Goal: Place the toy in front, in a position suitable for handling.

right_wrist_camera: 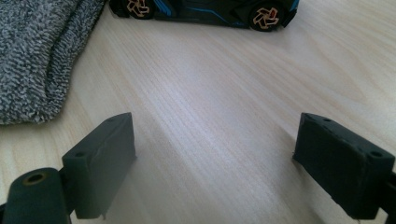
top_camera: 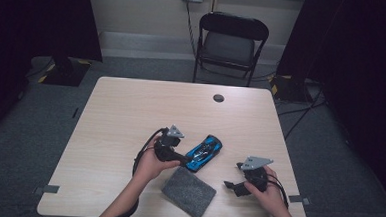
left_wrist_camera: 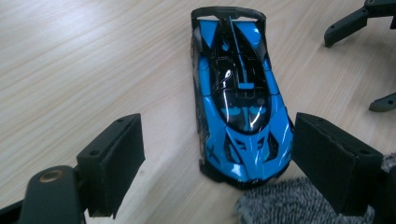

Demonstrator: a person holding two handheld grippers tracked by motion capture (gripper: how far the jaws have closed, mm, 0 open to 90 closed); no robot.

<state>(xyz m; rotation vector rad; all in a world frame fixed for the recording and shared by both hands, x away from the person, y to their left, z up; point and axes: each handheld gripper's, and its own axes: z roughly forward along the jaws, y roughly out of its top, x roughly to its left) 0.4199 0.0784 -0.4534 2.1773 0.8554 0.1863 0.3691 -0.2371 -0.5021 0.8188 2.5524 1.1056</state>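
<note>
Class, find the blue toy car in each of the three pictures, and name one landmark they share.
High view: blue toy car at table centre, beside left gripper.
Left gripper view: upper centre, between open jaws.
Right gripper view: top edge, side-on.
Shared landmark: grey cloth next to it.

On the counter the car lies right of centre, with the cloth just before it, nearer the person. The left claw is at the car's near end; the right claw sits right of the cloth. A chair stands behind the counter.
</note>
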